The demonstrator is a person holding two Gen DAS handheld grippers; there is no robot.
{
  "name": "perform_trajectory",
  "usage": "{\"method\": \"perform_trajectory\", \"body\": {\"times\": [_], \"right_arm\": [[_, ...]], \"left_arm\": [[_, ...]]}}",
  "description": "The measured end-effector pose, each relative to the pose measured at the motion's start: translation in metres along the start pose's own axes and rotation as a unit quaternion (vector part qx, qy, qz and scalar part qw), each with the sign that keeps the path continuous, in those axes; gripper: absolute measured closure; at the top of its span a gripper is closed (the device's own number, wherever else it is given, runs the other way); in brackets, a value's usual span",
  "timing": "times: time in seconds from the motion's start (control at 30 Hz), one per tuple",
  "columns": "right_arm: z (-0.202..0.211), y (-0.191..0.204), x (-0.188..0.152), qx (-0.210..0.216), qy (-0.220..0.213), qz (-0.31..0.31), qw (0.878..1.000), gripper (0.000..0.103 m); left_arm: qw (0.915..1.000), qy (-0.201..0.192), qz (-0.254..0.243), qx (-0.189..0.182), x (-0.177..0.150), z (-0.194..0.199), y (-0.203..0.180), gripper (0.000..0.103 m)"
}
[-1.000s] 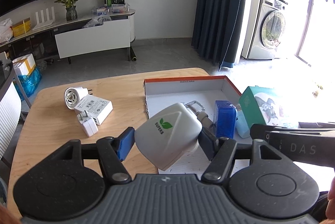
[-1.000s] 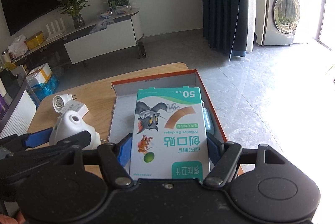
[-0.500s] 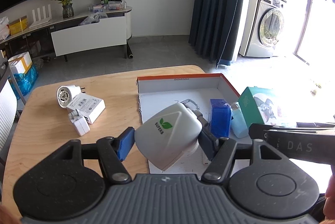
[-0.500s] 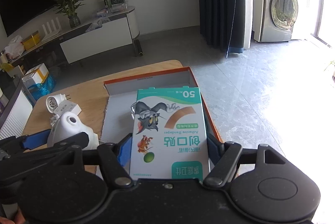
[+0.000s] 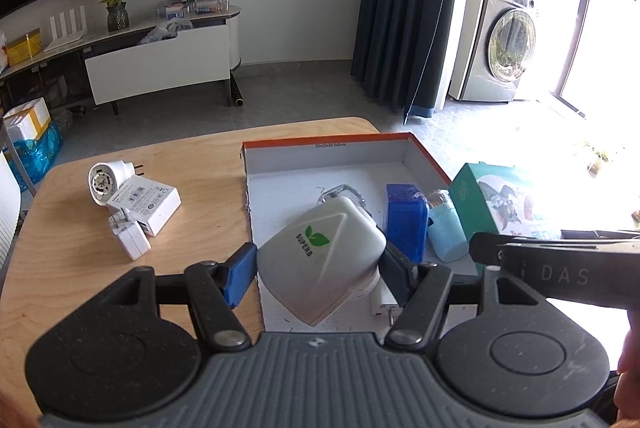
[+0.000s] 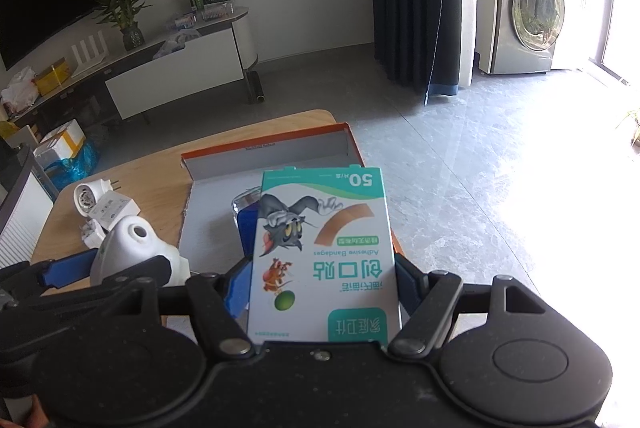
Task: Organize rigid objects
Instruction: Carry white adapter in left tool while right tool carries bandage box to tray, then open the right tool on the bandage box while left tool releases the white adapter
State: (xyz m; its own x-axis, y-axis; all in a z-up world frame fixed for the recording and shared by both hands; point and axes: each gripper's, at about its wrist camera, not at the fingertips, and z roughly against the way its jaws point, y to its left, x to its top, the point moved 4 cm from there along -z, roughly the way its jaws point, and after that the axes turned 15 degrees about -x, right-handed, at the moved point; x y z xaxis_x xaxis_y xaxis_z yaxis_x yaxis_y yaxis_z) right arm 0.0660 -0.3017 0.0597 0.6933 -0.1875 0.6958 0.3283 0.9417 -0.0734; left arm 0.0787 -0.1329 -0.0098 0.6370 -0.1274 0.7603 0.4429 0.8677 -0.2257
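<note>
My left gripper (image 5: 318, 268) is shut on a white plastic device (image 5: 320, 256) with a green leaf logo, held above the near left part of an open orange-edged cardboard box (image 5: 328, 164). That device (image 6: 132, 248) also shows at the left of the right wrist view. My right gripper (image 6: 320, 284) is shut on a green-and-white adhesive bandage box (image 6: 324, 252), held above the cardboard box's (image 6: 264, 152) right side. The bandage box (image 5: 496, 200) appears at the right of the left wrist view. Inside the cardboard box lie a blue block (image 5: 404, 220), a pale blue item (image 5: 448, 236) and a clear piece (image 5: 340, 194).
On the wooden table (image 5: 80, 268) left of the box lie a round white plug adapter (image 5: 104, 182), a flat white charger (image 5: 148, 202) and a small white plug (image 5: 128, 238). Beyond the table are a TV cabinet (image 5: 160, 64), dark curtains and a washing machine (image 5: 508, 60).
Both held objects stay gripped. The table and box have slid slightly left and down in both views; the grippers have barely shifted.
</note>
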Motion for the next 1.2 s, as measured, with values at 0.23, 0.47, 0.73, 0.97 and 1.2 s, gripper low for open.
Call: {"method": "perform_trajectory", "body": {"times": [0.23,0.47,0.73,0.97,1.2], "right_arm": [[-0.006,0.000,0.002,-0.002,0.001,0.002,1.000,0.018],[-0.011,-0.001,0.004,-0.004,0.002,0.004,1.000,0.018],[-0.018,-0.002,0.005,-0.004,0.007,0.007,1.000,0.018],[-0.024,0.000,0.007,-0.006,0.011,0.012,1.000,0.018],[-0.030,0.002,0.009,-0.007,0.016,0.018,1.000,0.018]], "left_arm": [[1.0000,0.006,0.001,-0.002,-0.001,-0.005,-0.001,0.035],[1.0000,0.009,0.000,-0.002,0.000,-0.008,-0.001,0.035],[0.9999,0.014,-0.002,-0.007,-0.002,-0.012,-0.003,0.035],[0.9998,0.018,0.000,-0.009,-0.001,-0.016,-0.003,0.035],[0.9997,0.020,0.002,-0.010,-0.001,-0.019,-0.003,0.035]]}}
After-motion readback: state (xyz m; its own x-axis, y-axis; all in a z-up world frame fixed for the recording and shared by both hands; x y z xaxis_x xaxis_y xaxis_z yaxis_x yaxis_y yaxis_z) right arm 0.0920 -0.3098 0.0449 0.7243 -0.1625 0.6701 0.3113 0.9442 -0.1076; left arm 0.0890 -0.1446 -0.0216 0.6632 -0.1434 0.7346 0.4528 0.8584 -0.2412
